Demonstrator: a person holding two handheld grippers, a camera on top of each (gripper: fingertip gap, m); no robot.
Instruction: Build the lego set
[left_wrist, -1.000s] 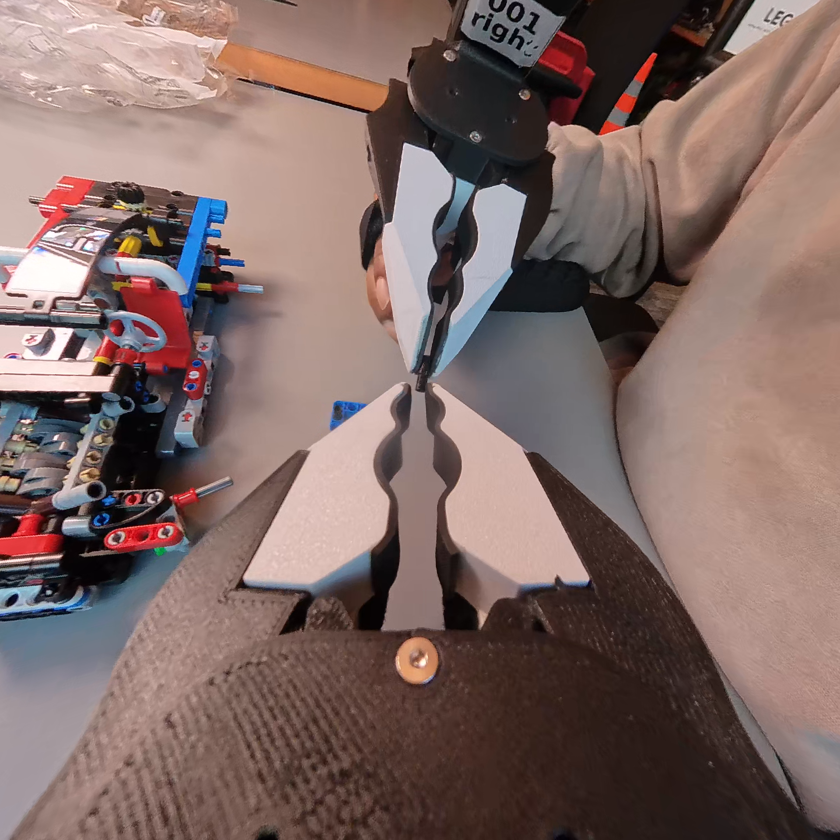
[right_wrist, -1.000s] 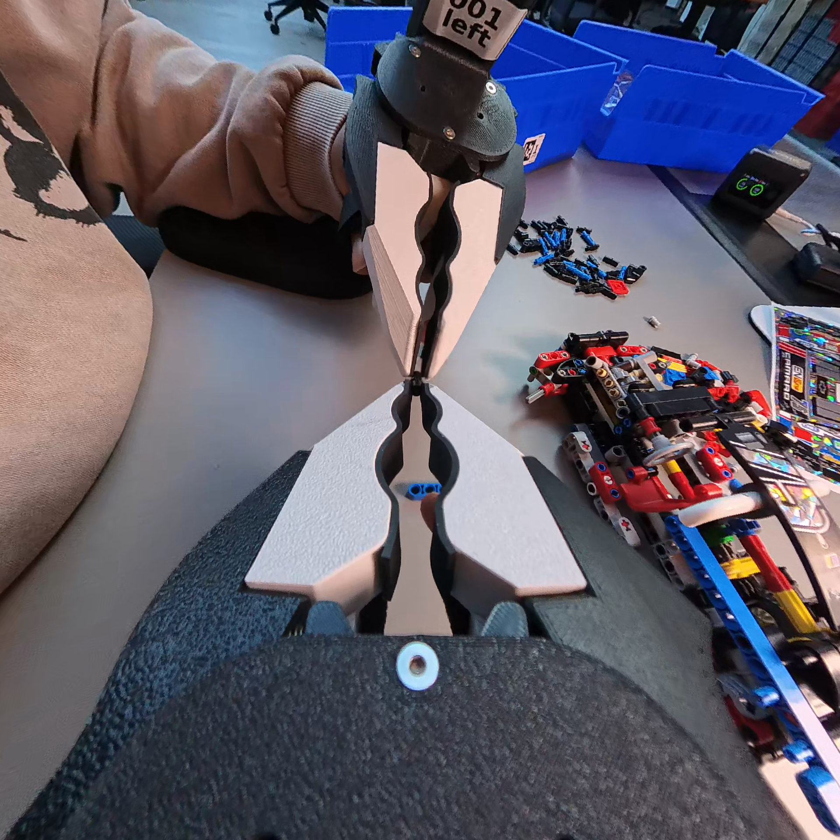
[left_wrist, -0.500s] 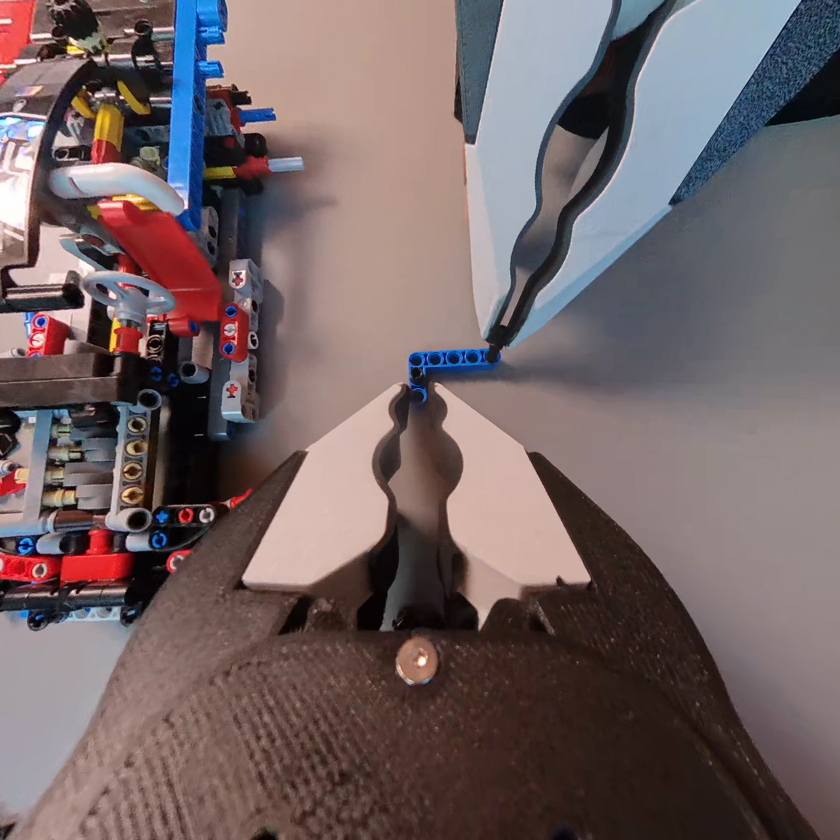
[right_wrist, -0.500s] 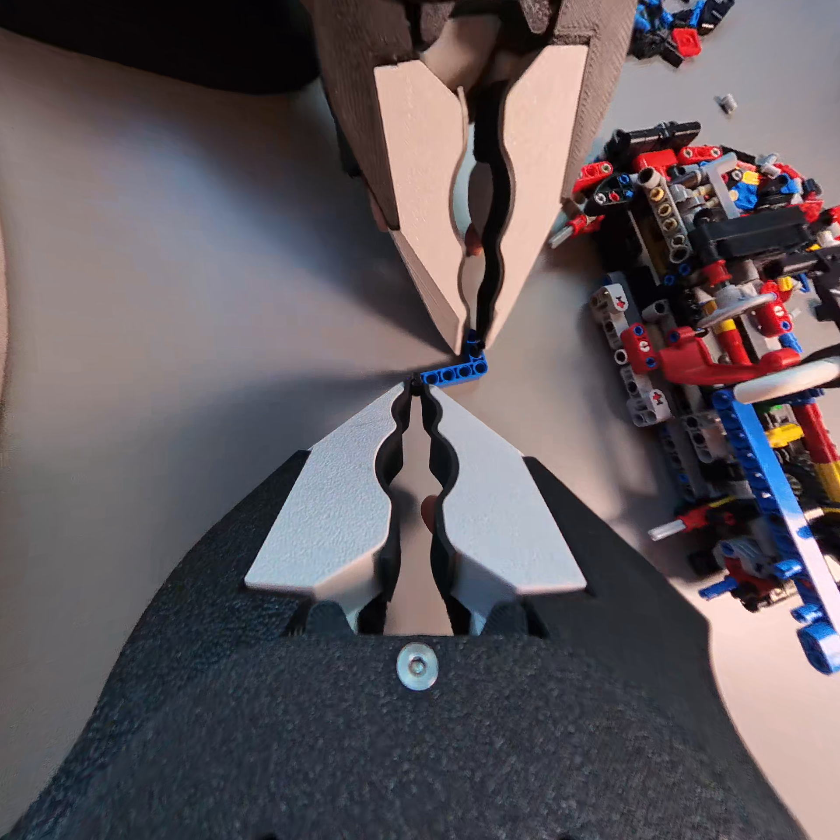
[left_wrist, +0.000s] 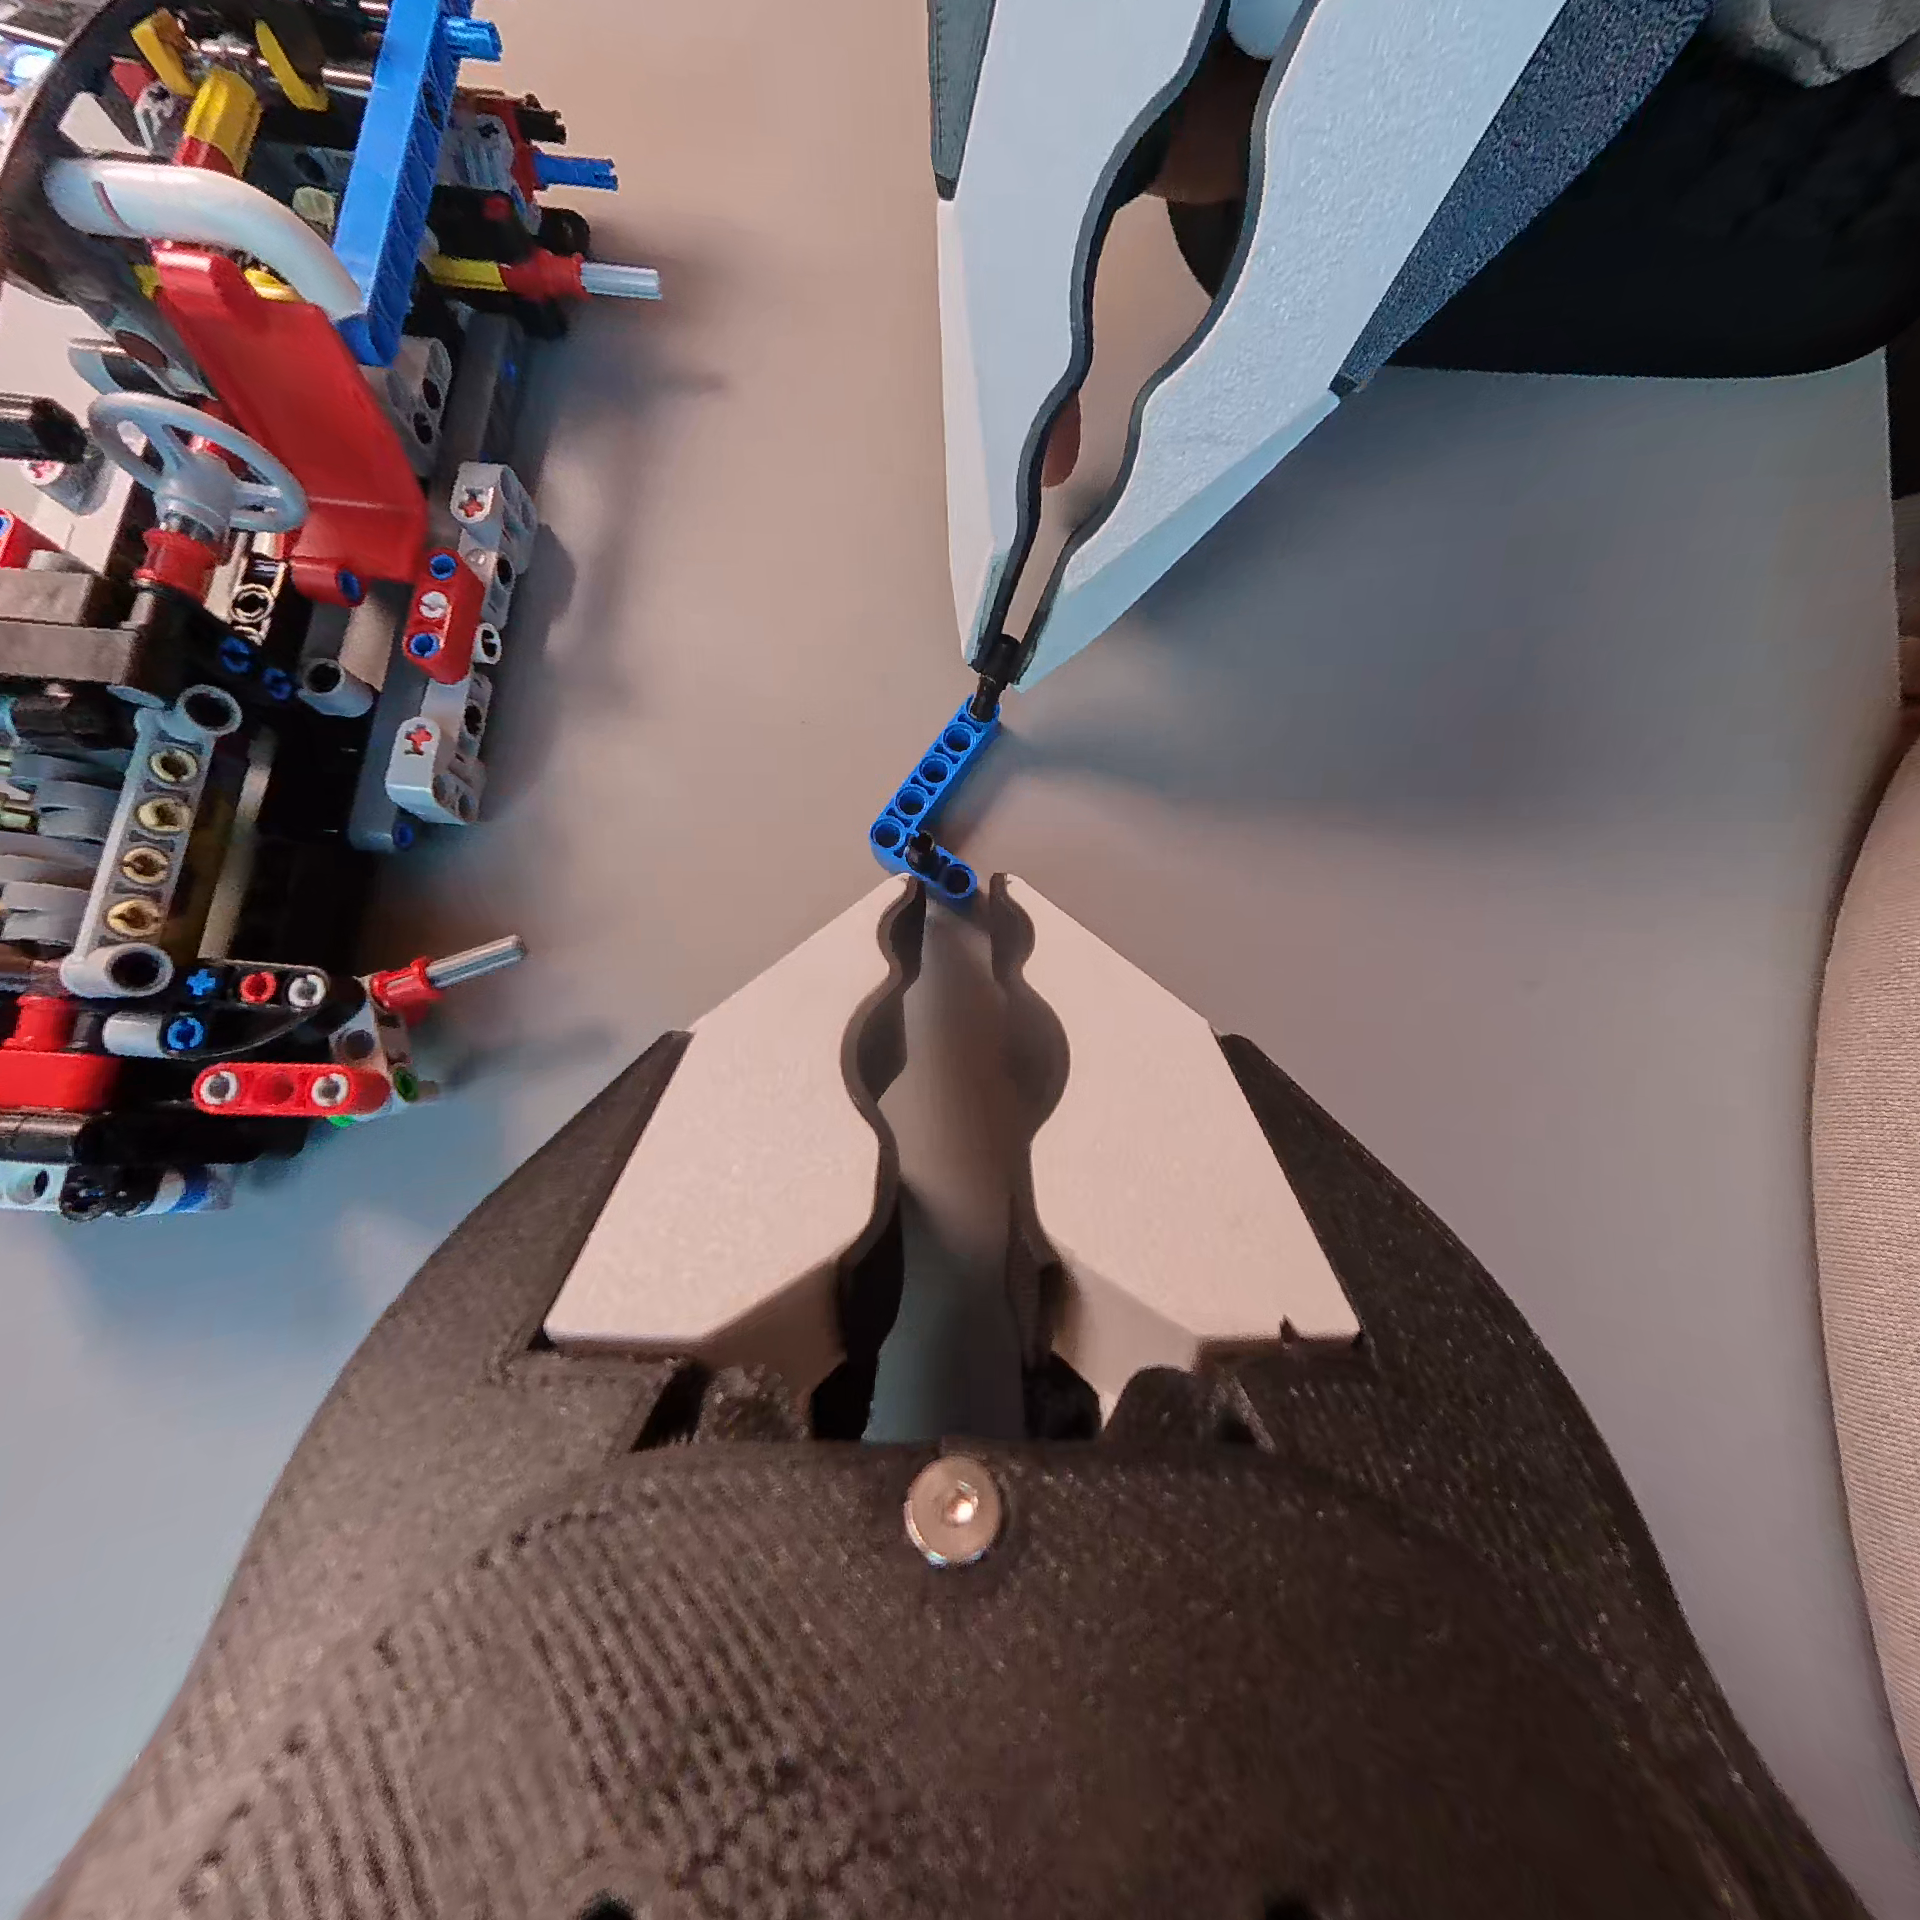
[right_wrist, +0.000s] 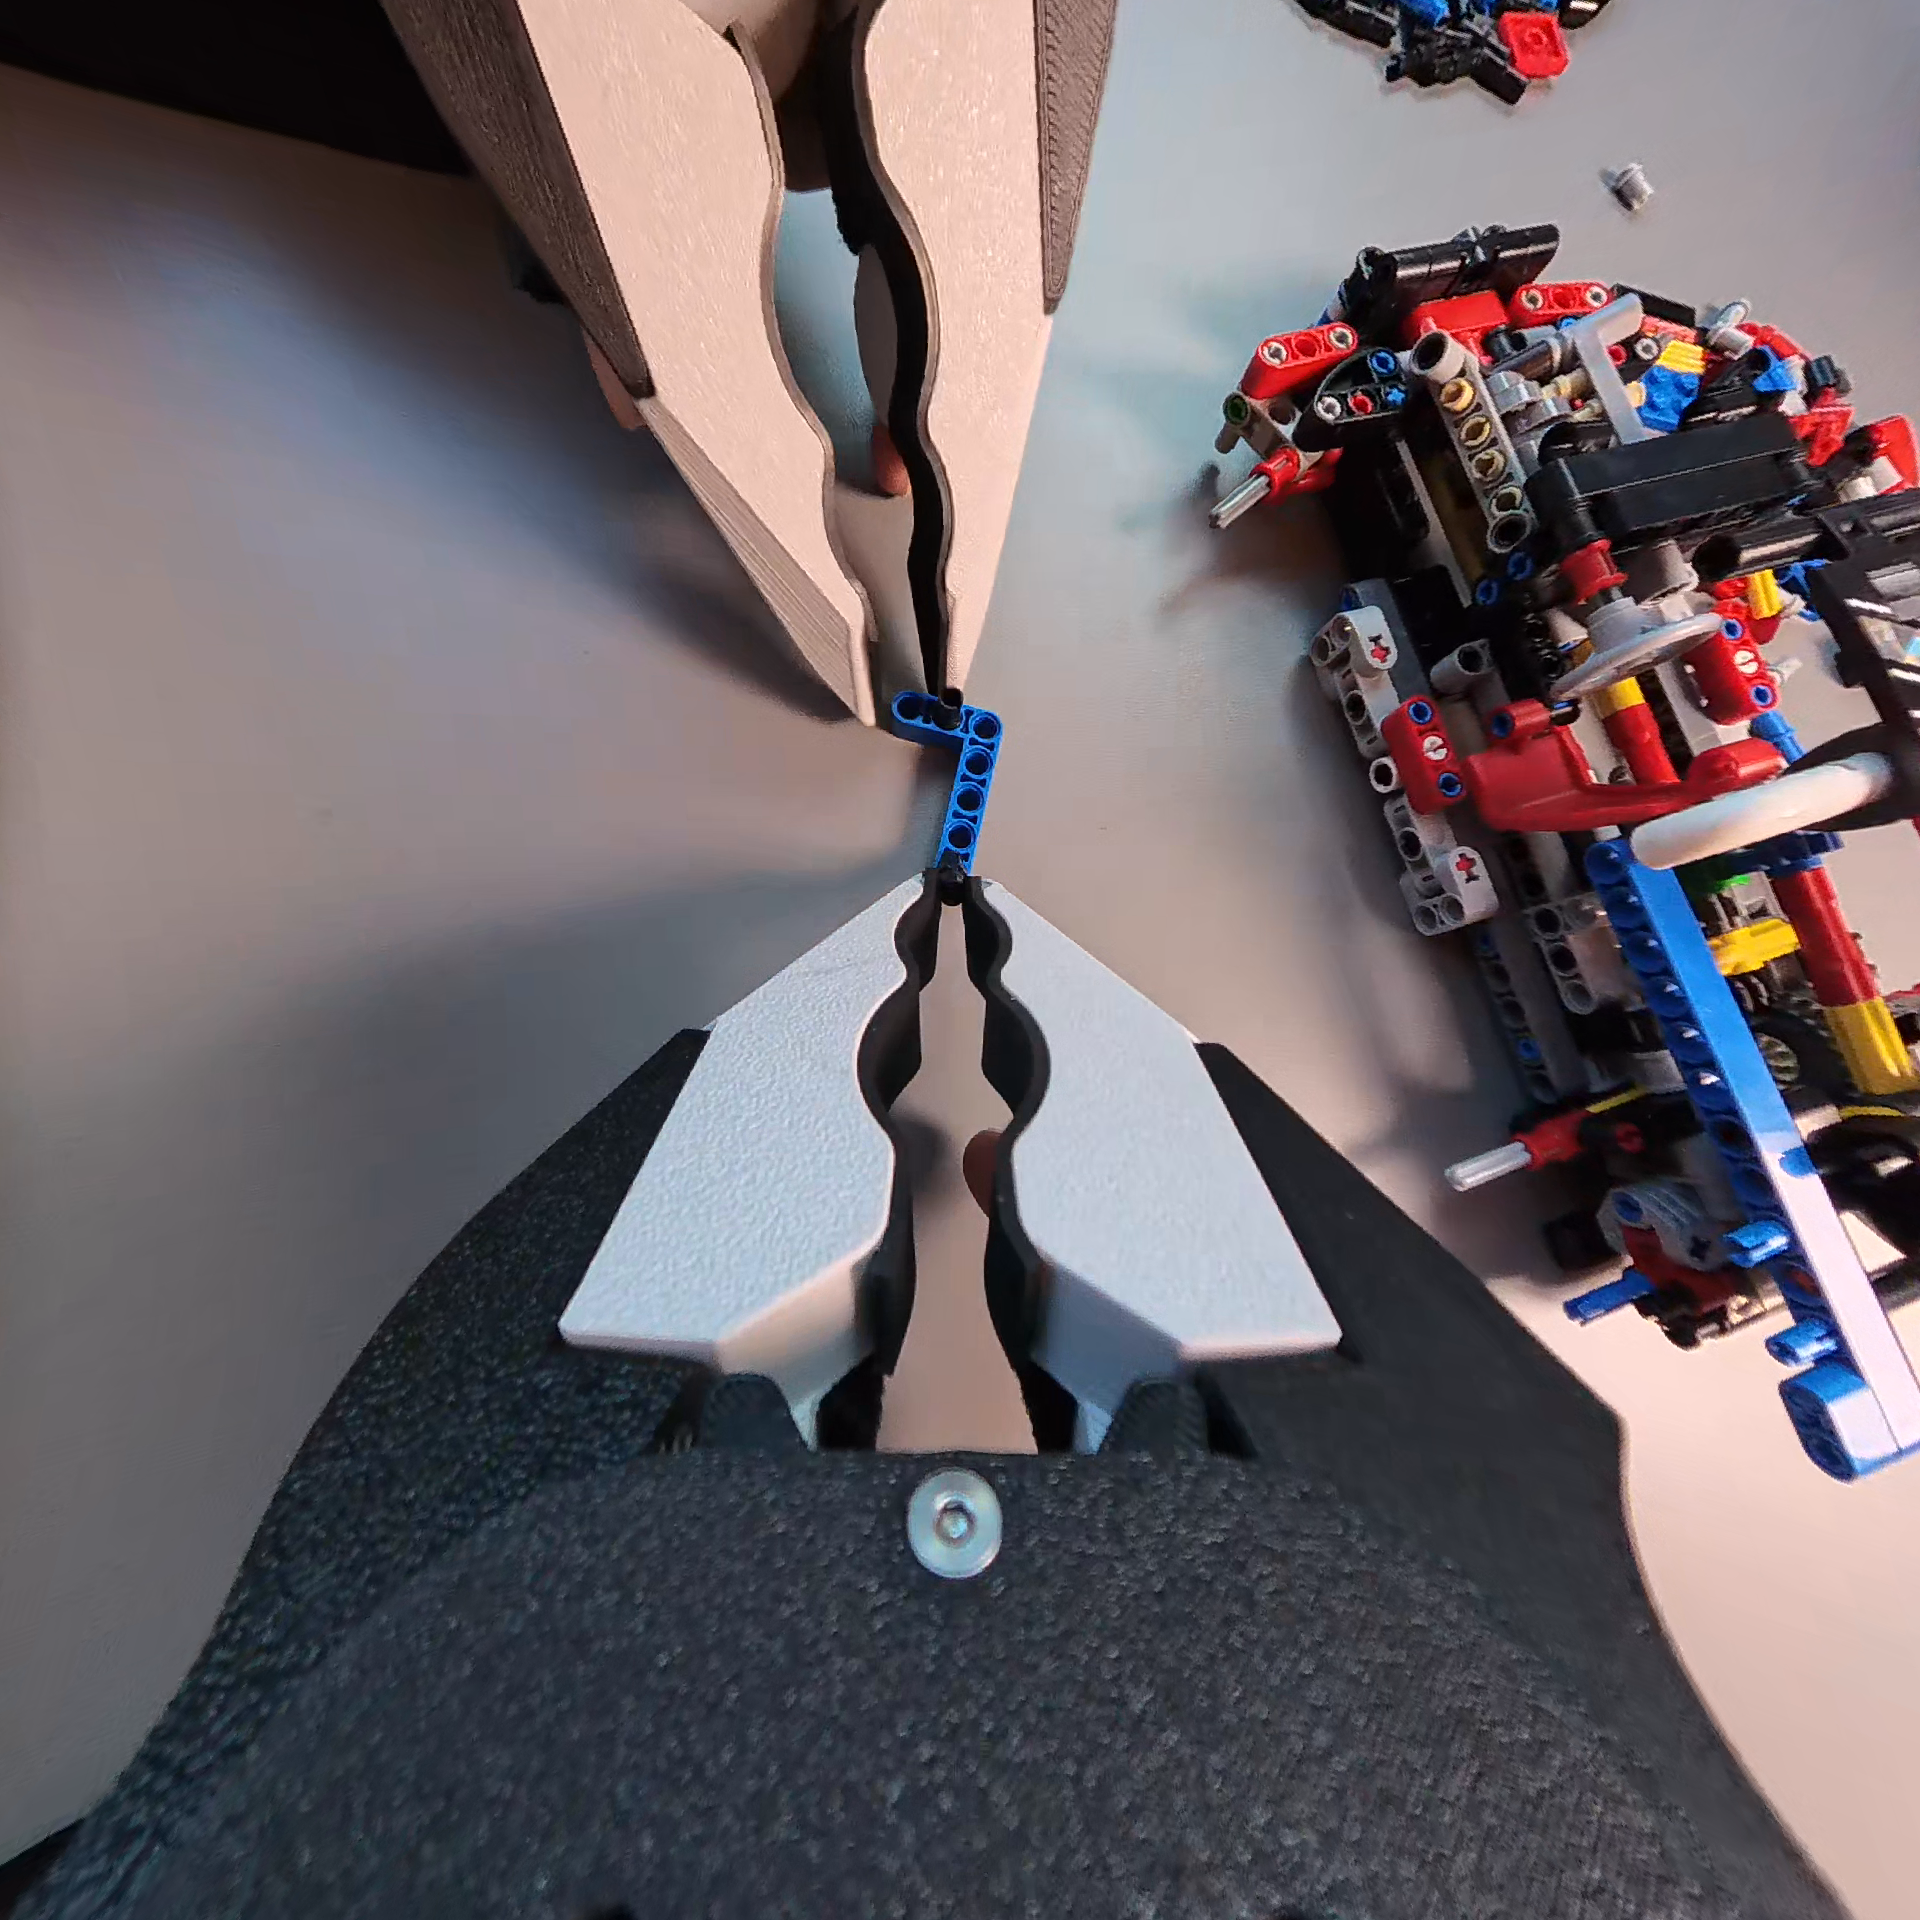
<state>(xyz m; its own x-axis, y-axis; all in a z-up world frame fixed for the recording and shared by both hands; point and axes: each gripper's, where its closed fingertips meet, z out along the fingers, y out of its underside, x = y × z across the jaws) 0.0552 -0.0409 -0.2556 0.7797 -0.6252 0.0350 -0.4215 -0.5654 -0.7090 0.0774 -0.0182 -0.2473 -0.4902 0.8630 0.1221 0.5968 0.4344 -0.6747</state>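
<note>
The step in hand looks like pinning a small part: a blue L-shaped beam (left_wrist: 928, 798) lies flat on the grey table (left_wrist: 1455, 935) between the two grippers, near the half-built lego model (left_wrist: 239, 644) but apart from it. The right gripper (right_wrist: 951, 883) is closed on a black pin (right_wrist: 950, 889) and holds it against the end hole of the beam's long arm — whether the pin has entered the hole cannot be told. The left gripper (left_wrist: 954, 883) stands slightly parted, its tips on either side of the beam's short arm, where a second black pin (left_wrist: 918, 854) already stands up; it seems to brace the beam rather than pinch it.

The next move probably calls for a straight push along the hole's axis while the left tips stop the beam from sliding or turning.

Both grippers point steeply down at the table, tip to tip from opposite sides. A finger shows behind each pair of jaws.
</note>
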